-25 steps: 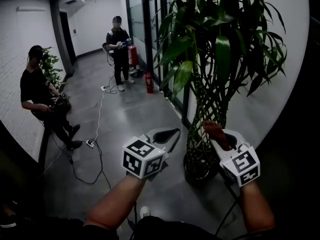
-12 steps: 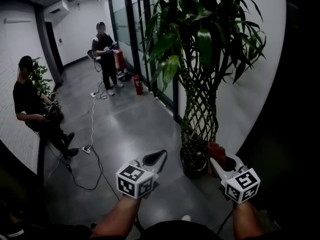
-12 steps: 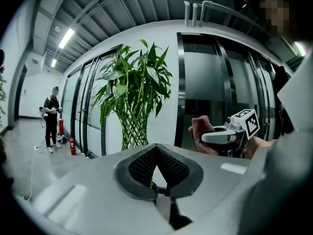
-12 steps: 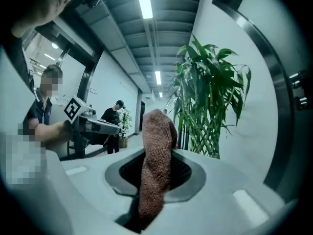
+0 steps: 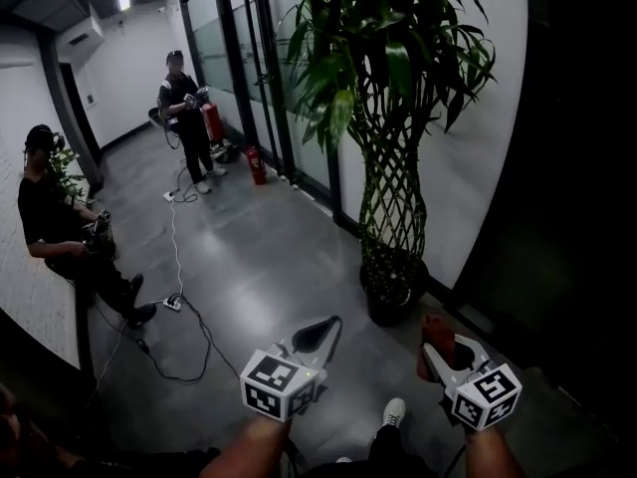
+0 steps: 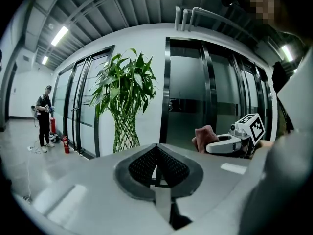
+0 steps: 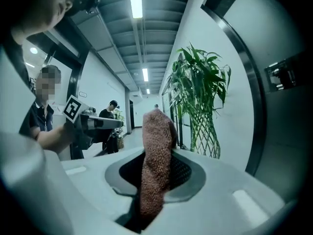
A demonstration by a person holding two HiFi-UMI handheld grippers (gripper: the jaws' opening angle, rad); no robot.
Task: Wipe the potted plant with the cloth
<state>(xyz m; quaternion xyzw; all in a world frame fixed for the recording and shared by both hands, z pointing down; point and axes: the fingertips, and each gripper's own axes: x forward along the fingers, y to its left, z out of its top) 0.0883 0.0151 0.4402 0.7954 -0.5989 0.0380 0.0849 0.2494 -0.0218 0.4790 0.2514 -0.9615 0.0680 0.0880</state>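
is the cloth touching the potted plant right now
Apart. The left gripper view shows the cloth, clamped in the right gripper, well to the side of the potted plant, with wall and glass door between them.

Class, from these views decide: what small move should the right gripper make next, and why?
Probably lift the right gripper up and forward to the leaves of the potted plant: its jaws clamp the reddish cloth, yet it hangs low, well short of the foliage.

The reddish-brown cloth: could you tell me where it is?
The cloth is pinched in the right gripper, lower right in the head view, near the braided potted plant.
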